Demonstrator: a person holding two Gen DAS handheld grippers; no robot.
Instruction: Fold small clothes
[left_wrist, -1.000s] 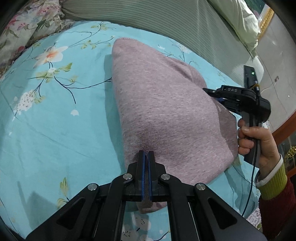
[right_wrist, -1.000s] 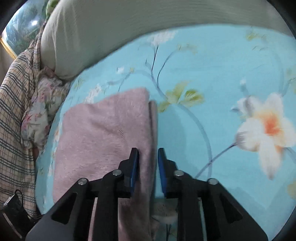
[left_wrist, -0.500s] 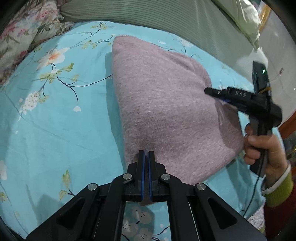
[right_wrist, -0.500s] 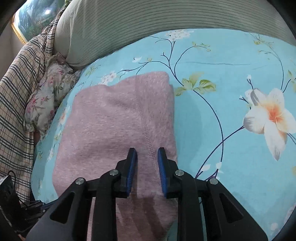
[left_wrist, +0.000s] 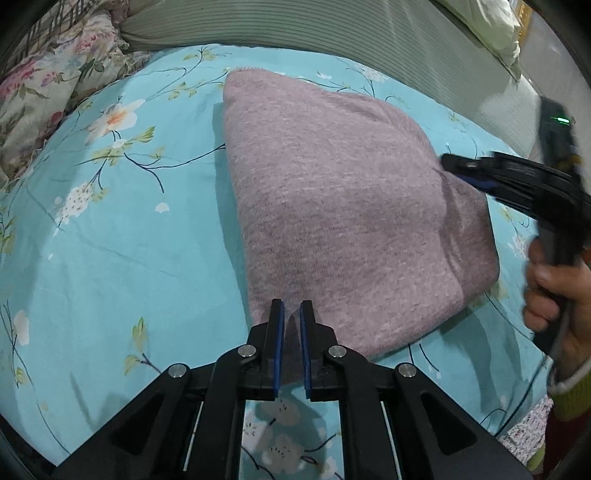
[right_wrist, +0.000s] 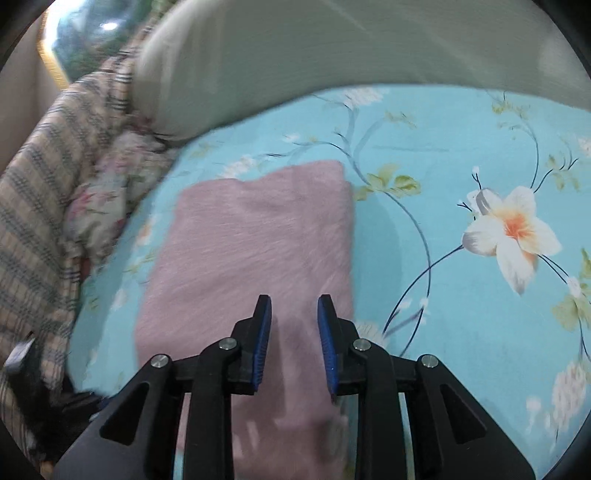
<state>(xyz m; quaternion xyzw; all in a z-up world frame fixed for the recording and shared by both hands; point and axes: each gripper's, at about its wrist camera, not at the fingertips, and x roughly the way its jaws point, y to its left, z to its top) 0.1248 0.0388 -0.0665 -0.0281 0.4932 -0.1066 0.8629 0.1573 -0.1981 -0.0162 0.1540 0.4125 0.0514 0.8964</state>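
A folded mauve knit garment (left_wrist: 343, 206) lies on the turquoise floral bedsheet (left_wrist: 110, 236). My left gripper (left_wrist: 291, 314) sits at its near corner with the jaws slightly apart and a bit of the cloth's edge between them. My right gripper (right_wrist: 293, 321) is open and hovers above the garment (right_wrist: 251, 251), holding nothing. In the left wrist view the right gripper (left_wrist: 465, 170) is at the garment's right edge, held by a hand (left_wrist: 554, 291).
A grey-green striped pillow (left_wrist: 369, 40) lies along the back. A floral cushion (left_wrist: 44, 81) and a plaid blanket (right_wrist: 40, 206) are at the bed's left side. A white pillow (left_wrist: 491, 22) is at the far right.
My left gripper has opened a little and let go of the garment's corner. My right gripper has opened wider and drawn back above the cloth. The garment has settled flat.
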